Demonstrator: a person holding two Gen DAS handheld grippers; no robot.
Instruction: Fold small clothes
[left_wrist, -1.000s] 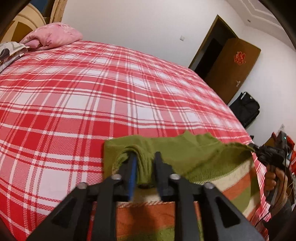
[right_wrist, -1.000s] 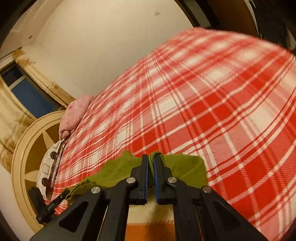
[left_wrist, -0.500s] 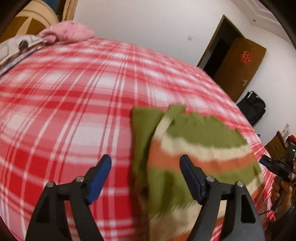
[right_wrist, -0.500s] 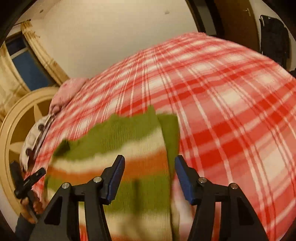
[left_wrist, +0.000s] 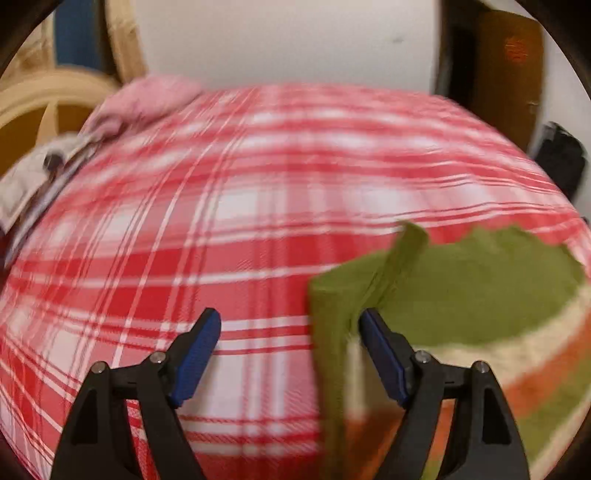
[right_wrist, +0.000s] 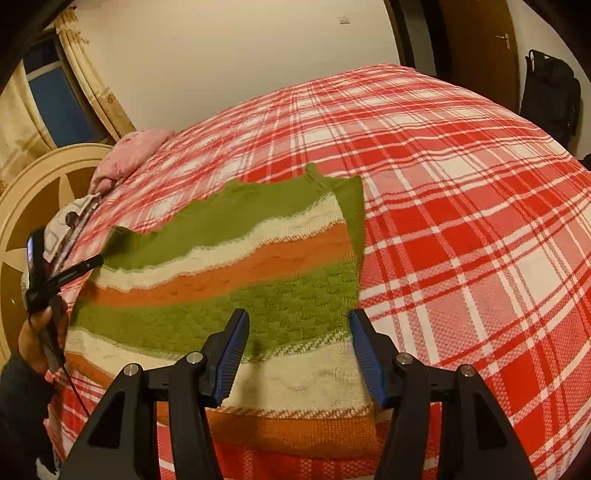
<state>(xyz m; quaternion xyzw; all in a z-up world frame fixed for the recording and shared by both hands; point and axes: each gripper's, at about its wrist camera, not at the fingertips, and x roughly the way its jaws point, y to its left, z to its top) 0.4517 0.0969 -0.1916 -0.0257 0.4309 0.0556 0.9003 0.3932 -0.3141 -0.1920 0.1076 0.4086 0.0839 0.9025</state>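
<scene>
A knitted garment with green, cream and orange stripes (right_wrist: 236, 266) lies flat on the red plaid bed (right_wrist: 461, 206). Its right edge is folded inward as a narrow green strip. My right gripper (right_wrist: 298, 350) is open and empty, hovering over the garment's near right part. My left gripper (left_wrist: 290, 350) is open and empty, just left of the garment's (left_wrist: 480, 291) folded left edge, with its right finger over the fabric. The left gripper also shows from the side in the right wrist view (right_wrist: 48, 273), held in a hand at the garment's left corner.
A pink pillow (right_wrist: 129, 155) and a patterned cloth (right_wrist: 70, 221) lie at the bed's head by a round wooden headboard (right_wrist: 33, 192). A brown door (right_wrist: 476, 48) and a black bag (right_wrist: 550, 96) stand beyond the bed's far side.
Both grippers were shut on the garment's green edge a second ago. They let go, opened and pulled back. The left gripper has since swung left; its view is blurred.
</scene>
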